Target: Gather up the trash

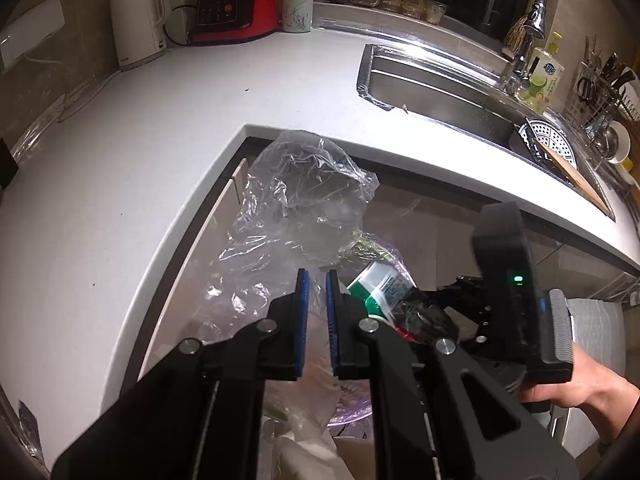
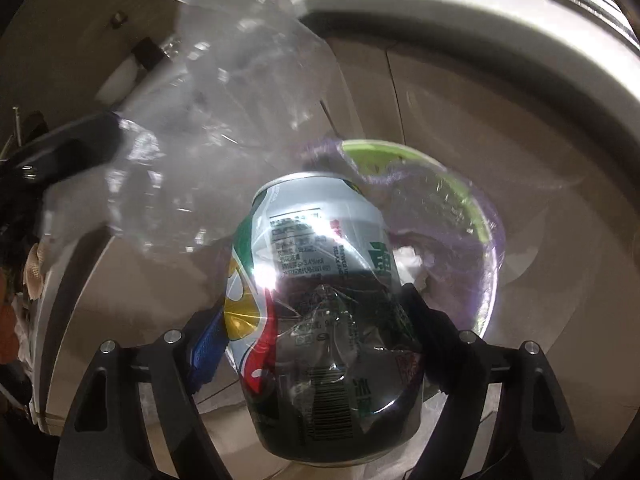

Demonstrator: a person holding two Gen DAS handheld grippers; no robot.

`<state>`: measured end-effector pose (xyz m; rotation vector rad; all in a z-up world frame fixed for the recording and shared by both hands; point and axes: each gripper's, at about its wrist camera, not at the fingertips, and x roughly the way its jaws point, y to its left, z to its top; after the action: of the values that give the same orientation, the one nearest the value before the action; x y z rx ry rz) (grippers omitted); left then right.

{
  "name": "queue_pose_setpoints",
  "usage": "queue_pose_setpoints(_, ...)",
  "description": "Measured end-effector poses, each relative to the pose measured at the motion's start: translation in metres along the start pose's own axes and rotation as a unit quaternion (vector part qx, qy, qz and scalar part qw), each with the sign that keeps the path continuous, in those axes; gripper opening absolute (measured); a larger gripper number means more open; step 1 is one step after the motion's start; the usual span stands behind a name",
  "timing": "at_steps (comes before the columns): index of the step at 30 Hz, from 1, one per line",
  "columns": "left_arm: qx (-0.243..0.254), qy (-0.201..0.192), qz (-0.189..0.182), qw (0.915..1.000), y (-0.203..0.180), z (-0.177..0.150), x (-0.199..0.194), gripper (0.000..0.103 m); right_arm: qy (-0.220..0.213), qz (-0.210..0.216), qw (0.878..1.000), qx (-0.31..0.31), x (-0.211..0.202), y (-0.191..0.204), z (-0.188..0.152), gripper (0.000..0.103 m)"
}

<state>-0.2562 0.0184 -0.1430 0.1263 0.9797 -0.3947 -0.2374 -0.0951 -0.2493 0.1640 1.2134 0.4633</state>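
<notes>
Item: drink can (image 2: pixel 320 312), grasped in right tongs (image 2: pixel 316 344), below the table's front edge (image 1: pixel 360 152), above the purple-lined bin (image 2: pixel 472 240). Left tongs (image 1: pixel 316 316) clenched on clear plastic bag (image 1: pixel 296 200) (film between pads). Advice: centre can over opening before releasing.

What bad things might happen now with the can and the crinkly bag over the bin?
1. The can sits between the right hand-held gripper's wide pads; it may slip out and miss the bin below.
2. The clear plastic bag, pinched by the left hand-held gripper, hangs loose and could catch on the countertop edge or drape over the bin's mouth.
3. The two grippers are close together and might bump.
</notes>
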Motion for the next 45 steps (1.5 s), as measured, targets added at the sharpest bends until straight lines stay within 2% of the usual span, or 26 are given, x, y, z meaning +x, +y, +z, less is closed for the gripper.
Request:
queue_pose_setpoints(2,-0.002,0.003,0.0,1.0,0.003,0.0,0.0,0.009,0.017,-0.012,1.0,0.003,0.011,-0.001,-0.002,0.083)
queue_pose_setpoints(5,-0.001,0.003,0.001,1.0,0.003,0.001,0.0,0.009,0.009,-0.015,1.0,0.011,0.004,-0.002,-0.003,0.087)
queue_pose_setpoints(9,0.001,0.0,-0.001,1.0,0.002,0.003,-0.002,0.009,-0.014,-0.035,0.999,0.013,-0.026,-0.004,-0.006,0.088)
queue_pose_setpoints(17,0.008,0.002,-0.012,0.9999,-0.014,0.007,0.003,0.009,-0.079,-0.062,0.995,0.014,-0.113,0.002,-0.014,0.096)
queue_pose_setpoints(22,0.005,0.022,-0.023,0.9995,-0.022,0.001,0.02,0.01,-0.096,-0.069,0.993,0.013,-0.137,0.013,-0.02,0.097)
queue_pose_setpoints(24,-0.005,0.043,-0.029,0.9987,-0.023,-0.002,0.03,0.03,-0.097,-0.069,0.993,0.015,-0.141,0.014,-0.024,0.098)
queue_pose_setpoints(25,-0.009,0.045,-0.026,0.9986,-0.024,-0.005,0.033,0.05,-0.097,-0.068,0.993,0.016,-0.143,0.013,-0.026,0.098)
queue_pose_setpoints(26,-0.008,0.039,-0.018,0.9991,-0.026,-0.007,0.033,0.06,-0.097,-0.065,0.993,0.017,-0.145,0.011,-0.028,0.098)
queue_pose_setpoints(29,0.016,0.029,-0.001,0.9995,-0.036,-0.012,0.032,0.072,-0.098,-0.064,0.993,0.022,-0.152,0.008,-0.034,0.098)
queue_pose_setpoints(34,0.008,0.032,-0.002,0.9995,-0.041,-0.011,0.029,0.079,-0.103,-0.066,0.992,0.032,-0.159,0.002,-0.039,0.098)
queue_pose_setpoints(41,-0.002,0.016,0.007,0.9999,-0.04,0.001,0.011,0.088,-0.123,-0.073,0.989,0.036,-0.18,-0.002,-0.04,0.098)
queue_pose_setpoints(45,-0.005,0.006,0.016,0.9998,-0.042,0.01,-0.002,0.089,-0.143,-0.075,0.986,0.036,-0.196,0.0,-0.038,0.098)
